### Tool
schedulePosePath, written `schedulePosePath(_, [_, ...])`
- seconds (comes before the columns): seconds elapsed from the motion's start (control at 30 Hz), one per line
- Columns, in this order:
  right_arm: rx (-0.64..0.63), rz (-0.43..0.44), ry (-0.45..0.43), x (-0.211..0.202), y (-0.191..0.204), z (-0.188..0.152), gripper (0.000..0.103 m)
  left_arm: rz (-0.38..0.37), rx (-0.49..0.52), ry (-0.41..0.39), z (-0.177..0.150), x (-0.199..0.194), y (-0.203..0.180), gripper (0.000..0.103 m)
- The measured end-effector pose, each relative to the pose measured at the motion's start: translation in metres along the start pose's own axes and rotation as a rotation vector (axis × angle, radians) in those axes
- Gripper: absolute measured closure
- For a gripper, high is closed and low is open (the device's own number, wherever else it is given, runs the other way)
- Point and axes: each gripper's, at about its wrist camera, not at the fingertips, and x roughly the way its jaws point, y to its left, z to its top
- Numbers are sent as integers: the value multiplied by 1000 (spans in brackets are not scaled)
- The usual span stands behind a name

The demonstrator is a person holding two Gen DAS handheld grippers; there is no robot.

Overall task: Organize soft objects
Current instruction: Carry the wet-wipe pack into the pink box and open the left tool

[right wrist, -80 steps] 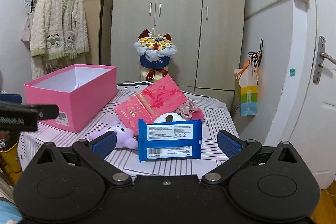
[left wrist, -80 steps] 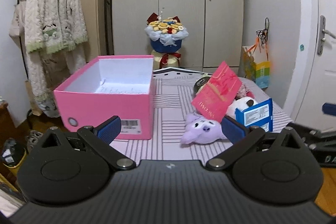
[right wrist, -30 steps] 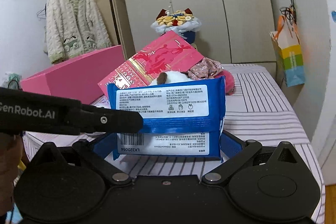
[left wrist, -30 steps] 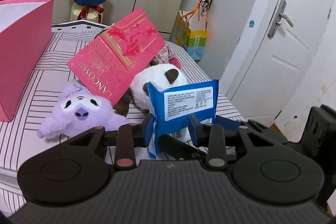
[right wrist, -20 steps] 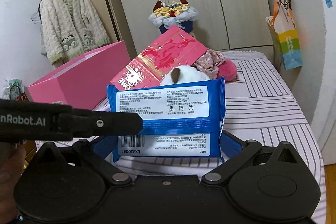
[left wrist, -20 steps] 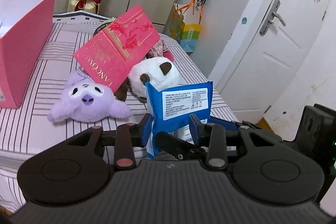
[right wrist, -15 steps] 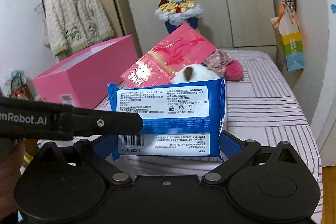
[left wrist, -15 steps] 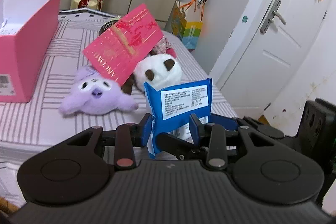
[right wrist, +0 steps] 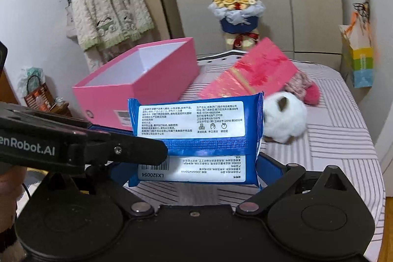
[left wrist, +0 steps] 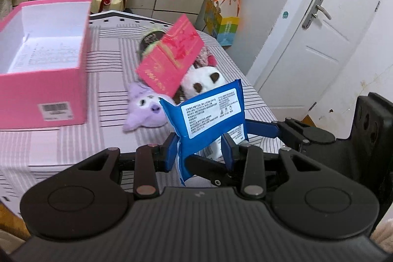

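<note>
Wipes pack [left wrist: 208,114] clamped at both ends: left hand-held gripper [left wrist: 200,155] narrow on one end, right hand-held gripper [right wrist: 194,171] across its width. Pack is above near bed [left wrist: 81,139] edge, right of pink box [left wrist: 44,100].

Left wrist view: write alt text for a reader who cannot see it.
A blue plastic pack of wet wipes with a white printed label is pinched upright in the left tool, above a striped cloth-covered table. Behind it lie a purple plush toy, a white-and-brown plush toy and a tilted red card envelope; an open pink cardboard box stands left.
</note>
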Motion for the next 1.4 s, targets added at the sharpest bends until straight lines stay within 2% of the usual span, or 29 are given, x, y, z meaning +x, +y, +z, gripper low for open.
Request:
schedulePosePath(0.2, [-37, 42, 41, 13, 36, 29, 0, 14, -28, 17, 16, -31, 31, 67])
schedulePosePath(0.4, [-112, 65, 37, 36, 70, 65, 0, 38, -96, 31, 43, -50, 72, 67])
schedulePosePath(0.5, [-132, 102, 27, 51, 79, 90, 0, 58, -135, -17, 62, -57, 96, 67])
schedulePosePath(0.6, [-162, 142, 8, 66, 83, 115, 0, 89, -128, -70, 82, -57, 114, 67])
schedulePosePath(0.7, [-192, 177, 1, 87, 79, 139, 4, 104, -144, -89, 106, -48, 137, 67])
schedulePosePath(0.77, [-199, 185, 25, 103, 72, 156, 11, 104, -168, -91, 122, -39, 154, 67])
schedulePosePath(0.9, [-207, 196, 92, 139, 57, 183, 35, 125, -213, -87, 148, -10, 186, 67])
schedulePosePath(1.03, [-218, 197, 147, 182, 50, 202, 46, 152, -244, -85, 165, 14, 214, 67])
schedulePosePath(1.17, [-224, 187, 187, 222, 49, 217, 47, 200, -289, -67, 180, 36, 241, 67])
schedulePosePath(1.4, [-262, 155, 252, 263, 56, 225, 47, 257, -343, 5, 190, 72, 274, 67])
